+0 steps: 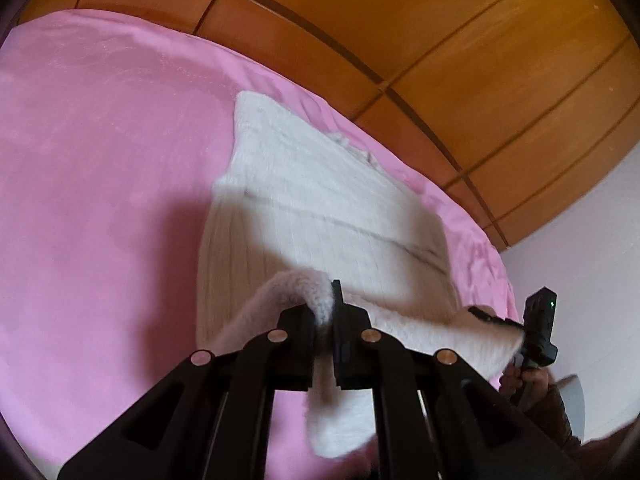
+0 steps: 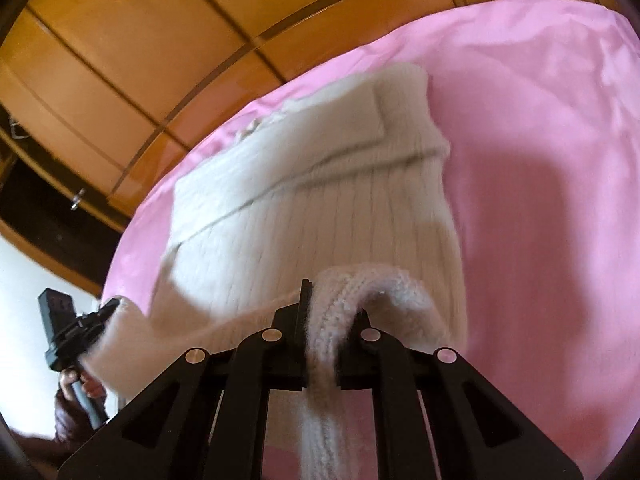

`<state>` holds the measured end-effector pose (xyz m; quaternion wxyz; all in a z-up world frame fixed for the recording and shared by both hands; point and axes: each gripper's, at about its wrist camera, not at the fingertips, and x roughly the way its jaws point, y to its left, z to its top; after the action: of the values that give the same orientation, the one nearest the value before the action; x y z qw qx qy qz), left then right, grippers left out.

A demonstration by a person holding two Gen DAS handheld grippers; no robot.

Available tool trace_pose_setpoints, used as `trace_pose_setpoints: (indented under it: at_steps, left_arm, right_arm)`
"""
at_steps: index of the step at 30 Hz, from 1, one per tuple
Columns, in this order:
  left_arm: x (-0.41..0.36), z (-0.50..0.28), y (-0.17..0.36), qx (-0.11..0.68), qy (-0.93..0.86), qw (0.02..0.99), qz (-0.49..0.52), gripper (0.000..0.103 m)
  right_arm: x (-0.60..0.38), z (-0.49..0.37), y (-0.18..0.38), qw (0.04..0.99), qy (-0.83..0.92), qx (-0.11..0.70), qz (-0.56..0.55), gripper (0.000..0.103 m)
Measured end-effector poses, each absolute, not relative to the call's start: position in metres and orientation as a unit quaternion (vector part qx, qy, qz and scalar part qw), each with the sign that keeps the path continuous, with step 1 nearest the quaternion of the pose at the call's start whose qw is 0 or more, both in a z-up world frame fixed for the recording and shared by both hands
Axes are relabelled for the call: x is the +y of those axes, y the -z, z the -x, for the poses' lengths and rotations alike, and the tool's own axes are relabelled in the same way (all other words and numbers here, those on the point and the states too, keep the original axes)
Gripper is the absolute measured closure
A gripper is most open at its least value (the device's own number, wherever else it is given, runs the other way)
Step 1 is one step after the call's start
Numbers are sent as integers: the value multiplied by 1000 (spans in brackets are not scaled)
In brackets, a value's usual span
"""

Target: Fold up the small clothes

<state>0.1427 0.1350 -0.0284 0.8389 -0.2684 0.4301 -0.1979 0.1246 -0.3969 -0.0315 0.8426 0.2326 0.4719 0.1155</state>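
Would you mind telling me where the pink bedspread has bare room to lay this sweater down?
Bare pink bedspread lies left of the white ribbed knit sweater, and right of it in the right wrist view. The strip between sweater and wooden wardrobe is narrow.

Right claw (image 2: 325, 312) on white sweater (image 2: 320, 216)

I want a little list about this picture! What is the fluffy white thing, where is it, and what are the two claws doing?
garment: white knitted sweater, ribbed, partly folded
surface: pink bedsheet
left claw: shut on the sweater's near edge
right claw: shut on the same near edge, further along
sweater's near edge: lifted off the sheet; the far part lies on it
behind the bed: wooden wardrobe doors
picture quality: sweater blurred
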Motion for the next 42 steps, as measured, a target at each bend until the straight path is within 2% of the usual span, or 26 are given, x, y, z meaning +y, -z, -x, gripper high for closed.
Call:
trace_pose_setpoints:
  at_steps: [4,6,7,8,10,11,12,16,20,22,24,25,26,27,33,38,42]
  left_arm:
    - [129,-189,36,437,168,839,276,95]
    - [130,-206,39,442,157,835,288,81]
    - [132,-210,39,439,146,836,294,53]
    - [138,-211,36,430,134,841,300,39]
    - [148,-210,33,415,129,845,312,38]
    - [152,-209,33,414,127,845,313,37]
    - [157,-204,33,412,116,849,308,37]
    - [161,-180,49,432,124,847,283,37]
    - [155,-160,71,455,151,833,276,39]
    - [144,-152,79,463,163,826,277,40]
    - [134,-150,85,472,161,826,263,57]
    - [129,-151,88,479,158,827,249,80]
    - [126,-152,91,484,159,824,249,84]
    - [125,-150,89,482,157,825,250,86]
    - [125,-134,69,471,167,832,241,91]
    - [134,-105,51,460,178,835,244,91]
    - [141,-63,58,476,175,822,257,91]
  right_arm:
    - [-415,-147,42,839,-90,479,-242,96]
    - [-422,-157,44,837,-83,477,-254,96]
    - [-427,-161,45,834,-87,474,-268,93]
    - [-432,-164,44,830,-96,469,-286,82]
    - [-438,-164,41,830,-98,460,-300,51]
    - [-442,-161,37,830,-96,453,-310,26]
    - [-447,-155,33,831,-104,438,-326,22]
    - [-453,-132,28,843,-99,433,-302,21]
    - [-450,-114,48,849,-81,453,-259,21]
    - [-440,-110,64,844,-83,471,-243,33]
    - [-432,-110,71,854,-70,466,-221,48]
    - [-428,-112,73,857,-64,465,-212,56]
    - [-426,-113,73,855,-68,468,-213,73]
    - [-425,-114,71,853,-73,469,-219,84]
    - [-419,-98,47,865,-81,453,-200,90]
    - [-420,-77,35,863,-93,456,-197,90]
    - [-419,-45,36,851,-108,481,-181,90]
